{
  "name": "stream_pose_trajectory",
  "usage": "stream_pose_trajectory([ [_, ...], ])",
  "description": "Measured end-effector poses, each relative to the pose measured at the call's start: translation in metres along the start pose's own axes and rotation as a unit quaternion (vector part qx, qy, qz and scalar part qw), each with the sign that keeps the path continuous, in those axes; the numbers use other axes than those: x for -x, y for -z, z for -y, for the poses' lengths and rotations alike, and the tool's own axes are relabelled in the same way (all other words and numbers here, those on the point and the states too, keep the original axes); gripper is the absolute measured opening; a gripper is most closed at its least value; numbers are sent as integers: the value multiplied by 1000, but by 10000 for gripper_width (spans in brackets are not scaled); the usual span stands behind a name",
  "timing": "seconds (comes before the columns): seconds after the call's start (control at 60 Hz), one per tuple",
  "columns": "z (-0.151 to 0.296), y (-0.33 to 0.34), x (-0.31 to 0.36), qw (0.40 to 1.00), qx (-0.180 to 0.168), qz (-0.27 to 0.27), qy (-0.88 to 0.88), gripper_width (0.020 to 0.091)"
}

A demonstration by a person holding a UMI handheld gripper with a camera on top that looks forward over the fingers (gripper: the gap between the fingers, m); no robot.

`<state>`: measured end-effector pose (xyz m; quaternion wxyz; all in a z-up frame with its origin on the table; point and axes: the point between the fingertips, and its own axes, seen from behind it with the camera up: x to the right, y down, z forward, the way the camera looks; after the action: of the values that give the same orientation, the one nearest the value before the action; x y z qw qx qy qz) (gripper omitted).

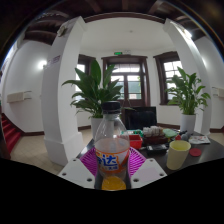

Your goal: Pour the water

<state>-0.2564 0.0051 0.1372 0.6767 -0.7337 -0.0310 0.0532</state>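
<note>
My gripper (113, 170) is clenched on a clear plastic bottle with a dark cap, a pale label and orange liquid low in it (112, 150); both pink pads (92, 162) press its sides, and it stands upright between my fingers.

To pour well, I judge I should carry it toward the pale yellow plastic cup (179, 154) at about two o'clock, just beyond my right finger, bring the neck over the rim, then tilt slowly so the stream stays inside. The cap looks to be on, which would need dealing with first.

The cup stands on a dark table (196, 160) beside small cluttered items I cannot make out. Beyond, leafy green potted plants (97, 92) at eleven and two o'clock flank a dark-framed window (127, 80) in a white-walled room with white columns (66, 85).
</note>
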Motion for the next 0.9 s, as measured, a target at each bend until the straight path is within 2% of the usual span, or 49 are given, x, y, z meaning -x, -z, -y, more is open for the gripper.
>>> stream_pose_trajectory([
  [0.167, 2, -2, -12, 999, 11, -4, -49, 352],
  [0.283, 0, -10, -37, 981, 23, -12, -193, 361],
  [0.433, 6, -26, -65, 934, 19, -1, -356, 361],
  [0.533, 19, -35, -81, 878, 5, 1, -478, 362],
  [0.667, 37, -45, -117, 775, -47, 9, -630, 362],
  [0.767, 52, -58, -136, 699, -72, 9, -712, 361],
  [0.9, 61, -70, -147, 616, -87, 8, -783, 366],
])
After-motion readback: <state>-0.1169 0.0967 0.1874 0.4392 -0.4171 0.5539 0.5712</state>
